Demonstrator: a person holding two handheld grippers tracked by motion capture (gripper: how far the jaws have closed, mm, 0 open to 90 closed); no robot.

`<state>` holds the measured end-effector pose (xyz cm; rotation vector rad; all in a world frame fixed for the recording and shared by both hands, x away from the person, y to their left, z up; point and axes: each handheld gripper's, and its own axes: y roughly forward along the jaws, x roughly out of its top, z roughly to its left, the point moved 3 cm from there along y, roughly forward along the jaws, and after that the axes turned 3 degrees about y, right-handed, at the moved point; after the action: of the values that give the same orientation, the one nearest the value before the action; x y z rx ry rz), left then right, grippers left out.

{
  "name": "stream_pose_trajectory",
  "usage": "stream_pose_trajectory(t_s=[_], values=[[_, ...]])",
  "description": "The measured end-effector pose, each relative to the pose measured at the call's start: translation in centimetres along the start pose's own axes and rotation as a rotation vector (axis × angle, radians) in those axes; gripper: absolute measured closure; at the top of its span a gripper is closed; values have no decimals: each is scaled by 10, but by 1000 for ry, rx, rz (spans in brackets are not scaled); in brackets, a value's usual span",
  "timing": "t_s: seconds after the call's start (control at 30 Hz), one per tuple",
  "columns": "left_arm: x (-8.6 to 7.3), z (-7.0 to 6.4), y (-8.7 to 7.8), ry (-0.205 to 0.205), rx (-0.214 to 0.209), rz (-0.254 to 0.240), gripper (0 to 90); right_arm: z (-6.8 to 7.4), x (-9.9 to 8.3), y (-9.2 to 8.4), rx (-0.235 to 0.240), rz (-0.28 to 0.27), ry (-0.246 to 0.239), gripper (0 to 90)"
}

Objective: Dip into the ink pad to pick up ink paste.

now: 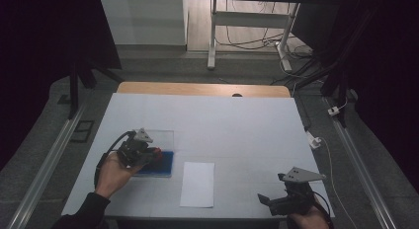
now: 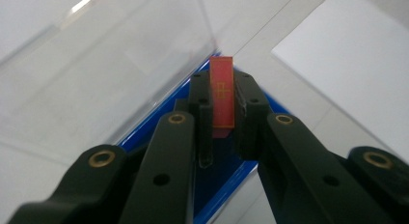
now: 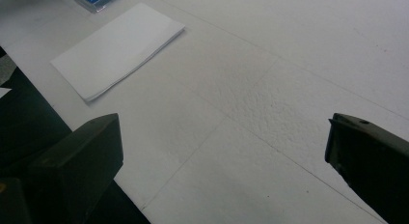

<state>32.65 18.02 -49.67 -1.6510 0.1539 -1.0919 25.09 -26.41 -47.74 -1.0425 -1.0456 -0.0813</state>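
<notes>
My left gripper (image 1: pixel 154 154) is shut on a small red card (image 2: pixel 222 96) with gold line markings, held upright between its jaws over a blue tray (image 1: pixel 160 164) at the table's left. A clear lid (image 1: pixel 160 138) stands open behind the tray; in the left gripper view the clear lid (image 2: pixel 111 64) fills the upper left. A white folded sheet (image 1: pixel 198 184) lies just right of the tray and appears as the white sheet (image 3: pixel 118 48) in the right gripper view. My right gripper (image 1: pixel 267 199) stays open near the front right edge, with nothing between its jaws.
The white table cover (image 1: pixel 237 125) spreads wide behind and between the grippers. A wooden table edge (image 1: pixel 202 89) runs along the back. Desk legs and cables (image 1: pixel 267 39) are on the floor beyond. Metal rails (image 1: pixel 44 165) flank the table.
</notes>
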Motion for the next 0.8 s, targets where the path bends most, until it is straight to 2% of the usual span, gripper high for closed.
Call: stream_pose_trajectory(t_s=[0.13, 0.27, 0.47, 0.53, 0.67, 0.7, 0.73, 0.8], values=[[-4, 2, 8, -10, -3, 35, 798, 0, 0, 0, 0, 0, 0, 0], [-7, 0, 16, -1, -5, 76, 798, 0, 0, 0, 0, 0, 0, 0], [-11, 0, 17, -26, -2, 52, 800, 0, 0, 0, 0, 1, -1, 0], [-12, -2, 17, -14, 8, 50, 802, 0, 0, 0, 4, 1, -2, 0], [-14, -3, 18, -33, 9, 29, 804, 1, 0, 1, 3, 2, -5, 0], [-15, -3, 18, -28, 12, 27, 805, 1, 0, 1, 4, 2, -6, 0], [-16, -2, 18, -34, 0, 24, 805, 1, 0, 1, 3, 5, -7, 0], [-17, 6, 18, -78, -44, 16, 805, 1, 0, 1, 3, 6, -7, 0]])
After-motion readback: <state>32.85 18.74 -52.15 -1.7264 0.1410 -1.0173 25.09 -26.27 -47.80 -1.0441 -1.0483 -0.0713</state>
